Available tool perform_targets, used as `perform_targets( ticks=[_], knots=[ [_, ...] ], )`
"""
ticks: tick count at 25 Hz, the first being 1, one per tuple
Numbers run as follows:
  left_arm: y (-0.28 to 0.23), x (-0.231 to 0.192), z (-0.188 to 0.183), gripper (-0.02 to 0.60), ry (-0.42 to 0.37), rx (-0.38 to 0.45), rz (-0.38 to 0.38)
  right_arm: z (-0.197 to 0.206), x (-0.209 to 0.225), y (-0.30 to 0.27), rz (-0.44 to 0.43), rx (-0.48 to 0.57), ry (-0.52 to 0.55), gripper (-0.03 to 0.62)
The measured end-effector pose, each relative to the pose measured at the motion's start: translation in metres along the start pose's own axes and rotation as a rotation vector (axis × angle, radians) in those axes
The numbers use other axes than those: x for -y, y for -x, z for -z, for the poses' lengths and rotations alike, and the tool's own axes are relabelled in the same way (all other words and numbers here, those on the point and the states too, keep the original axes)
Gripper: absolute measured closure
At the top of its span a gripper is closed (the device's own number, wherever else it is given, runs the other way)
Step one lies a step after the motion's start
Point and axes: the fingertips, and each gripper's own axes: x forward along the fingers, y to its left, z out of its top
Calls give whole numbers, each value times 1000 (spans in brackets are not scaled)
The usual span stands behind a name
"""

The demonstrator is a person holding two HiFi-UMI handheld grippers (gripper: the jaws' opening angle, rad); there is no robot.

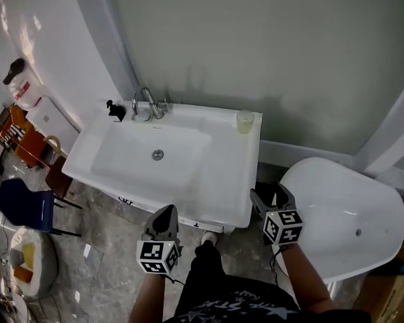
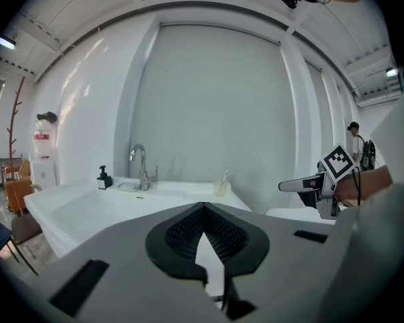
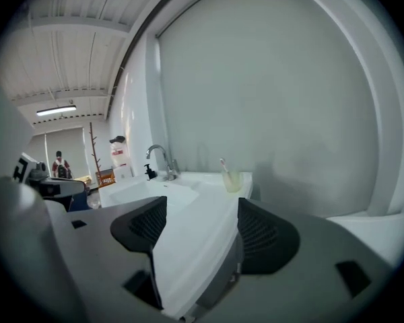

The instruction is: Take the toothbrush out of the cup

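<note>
White sink, faucet, toothbrush in cup; left gripper fingers together, right gripper wide.

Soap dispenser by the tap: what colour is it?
Black; the soap dispenser shows best in the head view.

The toothbrush in the cup is too small for detail.

a white washstand stands against a grey wall, with a white tub beside it.
</note>
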Motion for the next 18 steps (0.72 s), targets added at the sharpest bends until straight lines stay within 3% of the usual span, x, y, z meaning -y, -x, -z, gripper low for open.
perform_targets(
  ticks=[10,18],
  knots=[
    [-153,-37,-38,569,-36,-42,215,-41,31,-93,194,-11,-5,276],
    [-233,-51,-66,569,-56,-32,336,-59,38,-162,251,-3,33,278]
  ],
)
